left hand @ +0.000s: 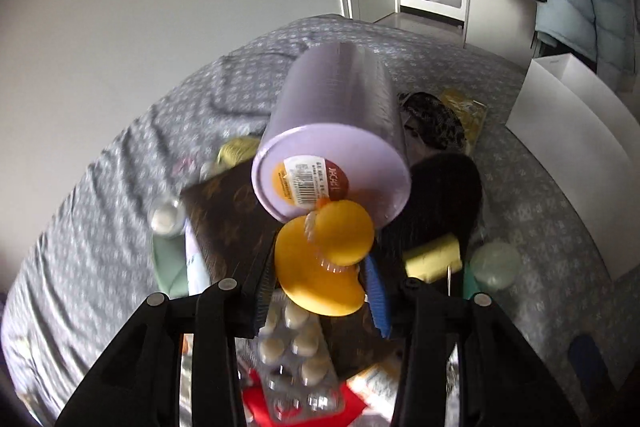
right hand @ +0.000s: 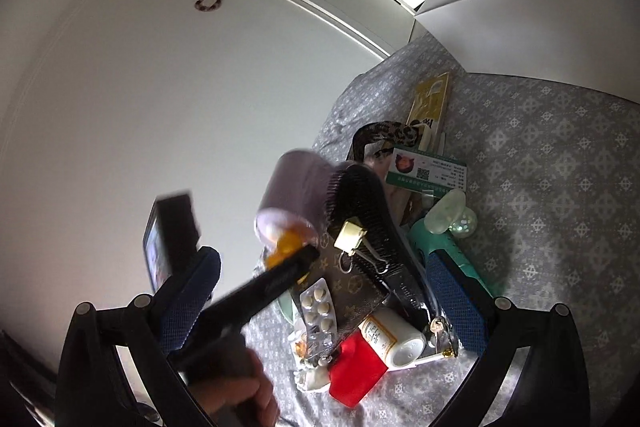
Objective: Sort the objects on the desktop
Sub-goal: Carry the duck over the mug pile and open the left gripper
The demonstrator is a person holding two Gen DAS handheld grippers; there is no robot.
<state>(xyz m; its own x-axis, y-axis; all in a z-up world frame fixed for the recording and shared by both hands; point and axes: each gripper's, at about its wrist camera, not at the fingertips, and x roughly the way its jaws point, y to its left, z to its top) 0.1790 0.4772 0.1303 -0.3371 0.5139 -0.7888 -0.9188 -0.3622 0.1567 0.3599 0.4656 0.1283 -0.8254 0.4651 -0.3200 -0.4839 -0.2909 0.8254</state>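
The left gripper (left hand: 320, 267) is clenched on a yellow duck-shaped handle (left hand: 326, 259) fixed to a lilac cup (left hand: 332, 147), and the cup hangs in the air, tipped so its labelled bottom faces the left wrist camera. It floats above a heap of clutter on a bed covered with a grey patterned sheet (left hand: 100, 195).

Under the cup lies a brown monogram wallet (left hand: 228, 219), with a blister pack of pills (left hand: 296, 351) resting at its near end and a red packet (right hand: 356, 371) just beside that. A black hairbrush (left hand: 444, 195) sits to the right of the wallet, and a yellow binder clip (left hand: 434, 257) lies on it. A white pill bottle (right hand: 394, 341) lies on its side near the red packet. Further back, a leopard-print band (left hand: 434, 121) and a yellow packet (left hand: 468, 115) sit toward the far edge of the heap, near a white box (left hand: 568, 119) on the bed.

The right gripper (right hand: 324, 291) stands released, its blue-padded fingers (right hand: 456, 303) wide apart on either side of the heap, holding nothing. A person's hand (right hand: 236, 399) grips the left tool's handle in the right wrist view.
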